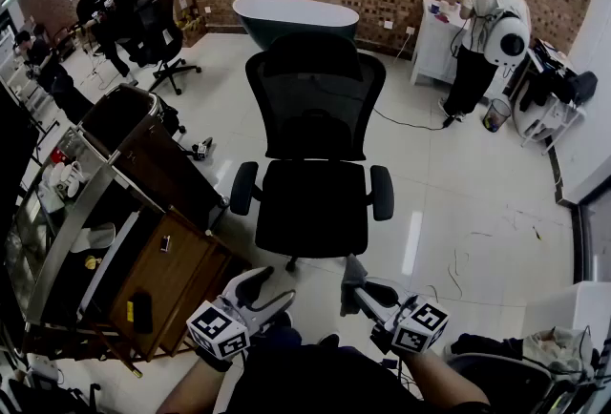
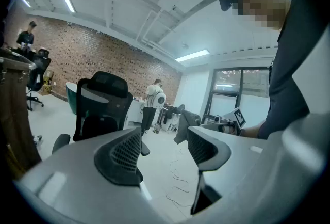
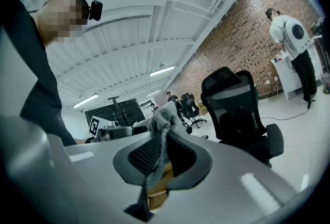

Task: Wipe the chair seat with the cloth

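A black mesh-backed office chair [image 1: 315, 131] stands on the white floor ahead of me, its seat [image 1: 313, 209] bare. My right gripper [image 1: 355, 283] hovers just in front of the seat's near edge, shut on a grey cloth [image 1: 353, 271]. In the right gripper view the cloth [image 3: 164, 124] is pinched between the jaws and its top sticks up, with the chair [image 3: 238, 114] off to the right. My left gripper [image 1: 270, 286] is held lower left of the seat, open and empty. The left gripper view shows the chair [image 2: 100, 107] at left and the cloth [image 2: 182, 125] beyond the jaws.
A wooden cabinet [image 1: 162, 279] and a metal cart [image 1: 119, 116] stand close on the left. A dark tub [image 1: 294, 13] sits behind the chair. A person [image 1: 487, 35] stands at a white table at the back right; others sit far left. Cables [image 1: 458, 264] lie on the floor.
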`<state>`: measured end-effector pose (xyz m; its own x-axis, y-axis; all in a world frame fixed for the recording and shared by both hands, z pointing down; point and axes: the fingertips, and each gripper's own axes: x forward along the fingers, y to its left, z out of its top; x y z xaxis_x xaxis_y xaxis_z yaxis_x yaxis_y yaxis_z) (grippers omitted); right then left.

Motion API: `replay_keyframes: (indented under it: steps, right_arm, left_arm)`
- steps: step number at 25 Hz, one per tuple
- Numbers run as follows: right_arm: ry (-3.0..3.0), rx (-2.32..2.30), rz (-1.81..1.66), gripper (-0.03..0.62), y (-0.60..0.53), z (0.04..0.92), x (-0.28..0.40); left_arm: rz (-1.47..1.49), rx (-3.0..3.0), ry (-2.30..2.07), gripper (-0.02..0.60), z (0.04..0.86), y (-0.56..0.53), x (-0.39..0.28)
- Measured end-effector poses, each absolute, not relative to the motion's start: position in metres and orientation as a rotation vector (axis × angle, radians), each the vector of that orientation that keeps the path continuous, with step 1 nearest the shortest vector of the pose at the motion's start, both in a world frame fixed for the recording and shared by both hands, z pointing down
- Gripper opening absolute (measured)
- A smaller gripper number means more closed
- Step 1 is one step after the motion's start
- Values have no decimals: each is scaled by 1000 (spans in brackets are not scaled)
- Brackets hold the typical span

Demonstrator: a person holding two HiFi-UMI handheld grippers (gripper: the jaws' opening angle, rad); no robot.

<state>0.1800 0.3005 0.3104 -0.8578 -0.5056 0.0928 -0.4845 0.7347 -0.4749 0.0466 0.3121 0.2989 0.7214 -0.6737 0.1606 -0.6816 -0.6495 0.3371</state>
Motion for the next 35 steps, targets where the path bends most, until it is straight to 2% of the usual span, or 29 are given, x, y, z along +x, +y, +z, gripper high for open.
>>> replay_keyframes:
  steps: [11, 26, 35]
  right_arm:
    - [2914, -840, -816, 35, 234, 332, 142]
    - [2811, -1062, -802, 35, 54, 331, 44]
    - [2868, -1042, -840, 35, -4, 349, 7]
  left_arm:
    - [-3, 2544, -1044, 304, 313, 240, 11]
    - [73, 2595, -789, 304, 339, 61, -71]
    - [79, 2545, -758, 304, 361, 18, -91]
